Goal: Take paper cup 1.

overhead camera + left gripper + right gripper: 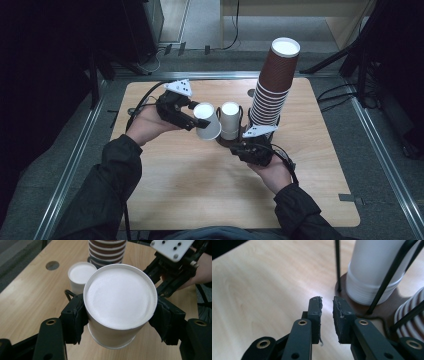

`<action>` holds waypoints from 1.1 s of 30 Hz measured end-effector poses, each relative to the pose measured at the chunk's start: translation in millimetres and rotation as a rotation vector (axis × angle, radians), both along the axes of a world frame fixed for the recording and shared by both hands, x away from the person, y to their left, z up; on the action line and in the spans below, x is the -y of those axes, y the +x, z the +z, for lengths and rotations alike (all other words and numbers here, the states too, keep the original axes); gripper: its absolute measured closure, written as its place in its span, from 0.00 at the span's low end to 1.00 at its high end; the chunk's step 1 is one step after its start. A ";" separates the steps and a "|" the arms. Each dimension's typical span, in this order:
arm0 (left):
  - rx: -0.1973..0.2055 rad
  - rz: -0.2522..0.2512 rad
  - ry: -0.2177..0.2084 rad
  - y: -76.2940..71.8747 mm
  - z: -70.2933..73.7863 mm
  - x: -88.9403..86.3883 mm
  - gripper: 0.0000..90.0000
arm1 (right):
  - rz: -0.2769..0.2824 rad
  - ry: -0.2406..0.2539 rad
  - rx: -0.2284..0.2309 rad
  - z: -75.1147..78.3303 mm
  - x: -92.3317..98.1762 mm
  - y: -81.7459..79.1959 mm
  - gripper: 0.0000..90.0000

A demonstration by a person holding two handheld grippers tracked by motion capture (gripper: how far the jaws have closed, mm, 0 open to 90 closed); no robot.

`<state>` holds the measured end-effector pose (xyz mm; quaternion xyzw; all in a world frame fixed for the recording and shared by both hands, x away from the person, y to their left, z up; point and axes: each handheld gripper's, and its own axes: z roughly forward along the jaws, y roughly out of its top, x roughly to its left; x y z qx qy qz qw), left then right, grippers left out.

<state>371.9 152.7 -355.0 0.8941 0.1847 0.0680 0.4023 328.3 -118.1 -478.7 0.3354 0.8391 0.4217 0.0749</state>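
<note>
Plywood bench [170,185] on a grey floor, dark room around it. Nearest, lower centre of the high view: right tongs [248,148], jaws slightly spread with nothing between them, parked just short of the wire cup rack [239,141]. The right gripper view shows a narrow gap between the pads [315,315], with the rack's base and wires directly ahead; probably placed to steady the rack or to go for another cup. Left of centre: left tongs [192,117] pinching a white paper cup [206,120] by its sides, cup tilted and off the bench, just beside the rack. The side grip keeps the mouth clear and the wall uncrushed. Behind it, a white cup stack [230,120] stands in the rack. Farthest, upper right: a tall brown cup stack [272,87], leaning slightly, in the rack's other bay, so the wires keep it from toppling.
</note>
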 end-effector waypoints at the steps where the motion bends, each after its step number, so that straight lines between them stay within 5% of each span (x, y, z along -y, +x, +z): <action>1: -0.001 -0.003 0.001 -2.6 -4.0 -1.5 0.37 | 0.000 0.000 0.000 0.0 0.0 0.0 0.80; 6: -0.011 -0.012 -0.001 -18.1 -25.7 -2.6 0.37 | 0.118 0.000 0.060 0.2 5.0 -9.9 0.71; 13: -0.036 0.004 0.000 -26.2 -48.6 -0.3 0.37 | 0.178 -0.008 0.081 -0.1 13.6 -9.6 0.62; 15: -0.049 0.003 0.037 -27.6 -59.0 0.0 0.37 | 0.238 -0.009 0.064 -3.0 18.7 -7.1 0.56; 19: -0.066 0.003 0.056 -28.8 -66.6 -0.9 0.37 | 0.263 -0.029 0.056 -6.6 21.6 -4.3 0.54; 23: -0.077 -0.005 0.089 -28.1 -70.6 0.4 0.37 | 0.283 0.001 0.045 -7.8 21.9 0.1 0.51; 31: -0.049 -0.048 0.195 -29.9 -68.8 9.3 0.37 | 0.349 0.019 0.049 -11.6 12.8 -0.1 0.42; 32: -0.038 -0.052 0.249 -30.8 -68.8 14.5 0.37 | 0.356 0.028 0.044 -12.2 11.9 0.2 0.41; 33: -0.038 -0.052 0.249 -30.8 -68.8 14.5 0.37 | 0.356 0.028 0.044 -12.2 11.9 0.2 0.41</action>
